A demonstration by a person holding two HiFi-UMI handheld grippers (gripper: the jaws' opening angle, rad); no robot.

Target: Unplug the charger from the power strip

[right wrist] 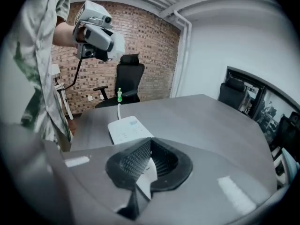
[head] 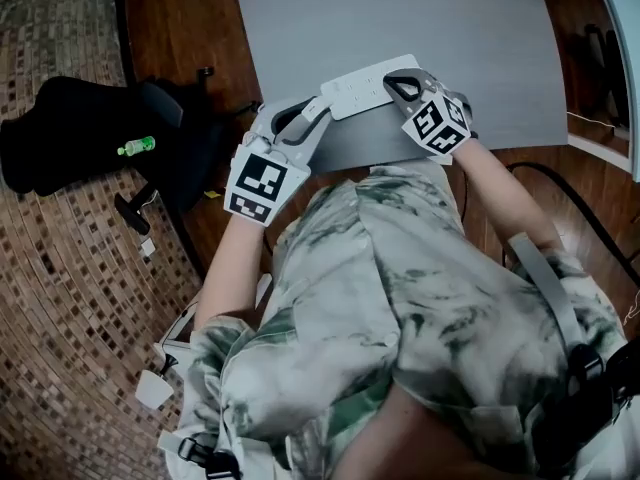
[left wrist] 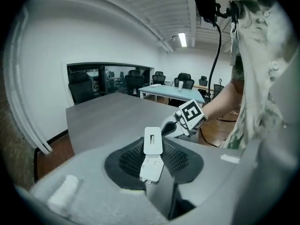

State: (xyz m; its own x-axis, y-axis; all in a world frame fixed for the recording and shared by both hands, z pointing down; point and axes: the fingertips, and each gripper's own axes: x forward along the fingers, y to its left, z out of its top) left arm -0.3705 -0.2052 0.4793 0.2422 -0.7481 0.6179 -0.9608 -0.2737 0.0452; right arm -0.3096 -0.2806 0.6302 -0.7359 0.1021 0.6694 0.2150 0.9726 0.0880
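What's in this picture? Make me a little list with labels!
charger: white, unplugged, held up over the table
left gripper: shut on the charger
strip: white, flat on the table
right gripper: gripping the strip's end
table: grey
bottle: green, on the black chair

Kinda dim and washed out overall. A ceiling light (left wrist: 182, 40) glares a bit; both gripper views warp heavily with dark corners, close-up parts look soft.
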